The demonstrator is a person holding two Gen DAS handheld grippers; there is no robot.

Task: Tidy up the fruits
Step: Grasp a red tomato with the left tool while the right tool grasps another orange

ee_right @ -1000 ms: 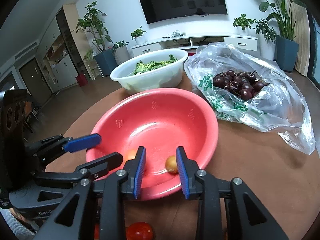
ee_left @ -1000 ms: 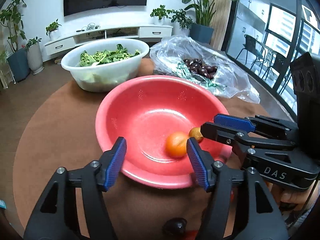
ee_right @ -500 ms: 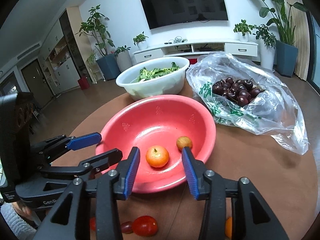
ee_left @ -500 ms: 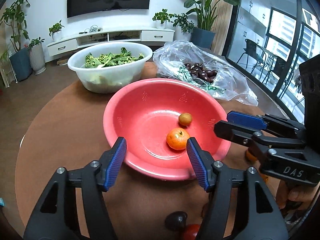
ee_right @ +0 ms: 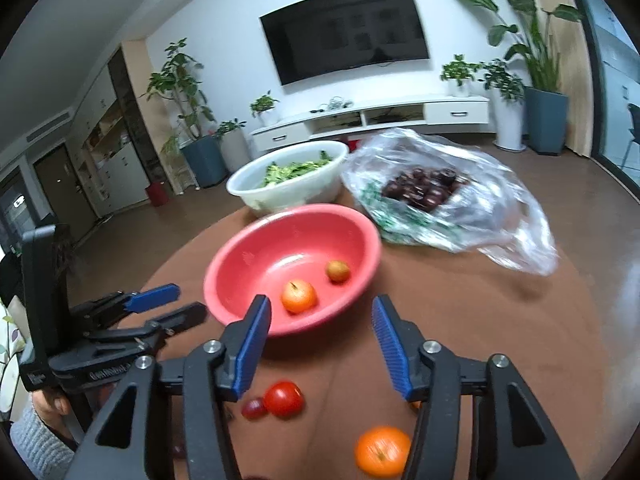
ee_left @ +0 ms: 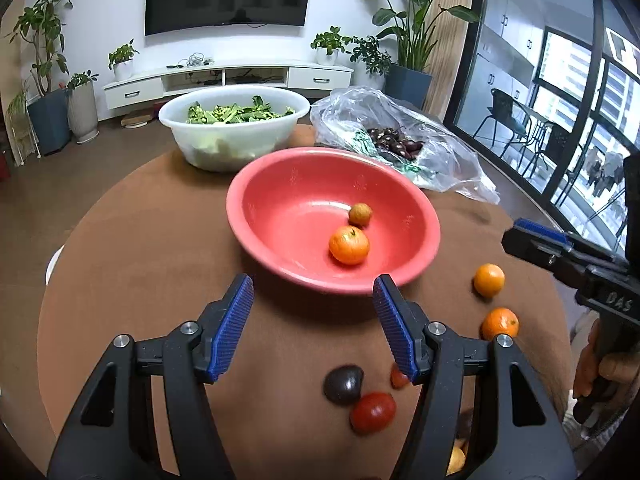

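Two fruits down in the red bowl (ee_left: 276, 184) already: an orange (ee_left: 349, 245) and a smaller tan fruit (ee_left: 360, 214), just beside each other on the bowl's floor. Plenty left out on the brown table (ee_left: 132, 264): two loose oranges (ee_left: 489, 279) near the bowl's right side, a red tomato (ee_left: 373, 411) touching a dark plum (ee_left: 343, 384), a small red fruit (ee_left: 398, 377) half hidden behind a finger.

Left gripper (ee_left: 314, 326) spread wide, nothing between the pads, hovering short of the bowl's near rim. Right gripper (ee_right: 320, 350) with jaws opening, also empty, orange on the table (ee_right: 382, 451) low in its view.

Risks from here, as a guess: round fruit rolling off when nudged by a descending finger, since nothing on that flat cloth pins it. Tomato and plum touching, so a pinch on one likely shoving the other. Soft tomato skin splitting under a hard squeeze. Both grippers close together near the same cluster, so a clash possible. Bowl light-looking; a bump on its rim could slide it toward the cherry bag (ee_left: 400, 148) or the white greens bowl (ee_left: 234, 136).

Against a second ago: right gripper's jaws then nearly closed over the bowl around the small tan fruit, now well apart and drawn back. Bowl farther off in both views. Loose fruit on the table now in sight.
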